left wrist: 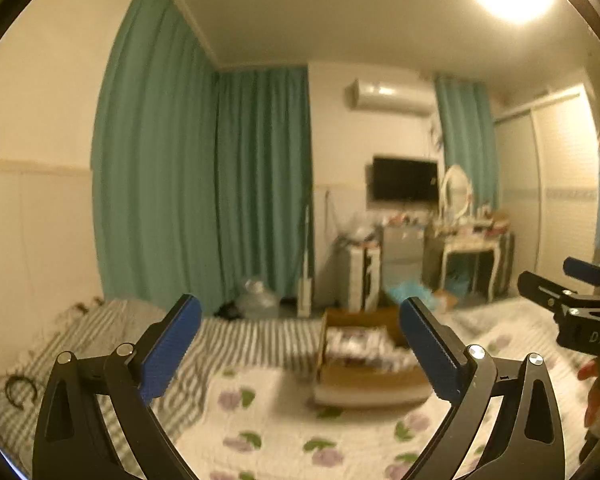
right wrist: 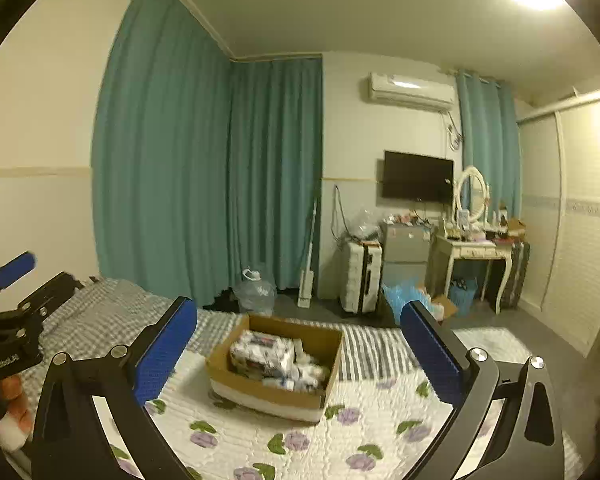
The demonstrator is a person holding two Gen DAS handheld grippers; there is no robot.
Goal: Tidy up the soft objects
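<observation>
A brown cardboard box [right wrist: 324,340] stands on the bed, holding several white soft packs with printed wrapping [right wrist: 266,352]. It shows blurred in the left wrist view [left wrist: 364,316], the packs [left wrist: 360,346] inside it. My left gripper [left wrist: 300,340] is open and empty, raised above the floral quilt, short of the box. My right gripper [right wrist: 300,340] is open and empty, also held above the quilt, with the box between its blue pads. Each gripper shows at the edge of the other's view: the right one [left wrist: 556,280] and the left one [right wrist: 40,272].
The bed has a white floral quilt [right wrist: 300,440] over a grey striped sheet [right wrist: 100,312]. Beyond the bed are teal curtains [right wrist: 204,184], a white suitcase [right wrist: 360,276], a small fridge [right wrist: 404,256], a dressing table with mirror [right wrist: 476,252], and plastic bags [right wrist: 256,292] on the floor.
</observation>
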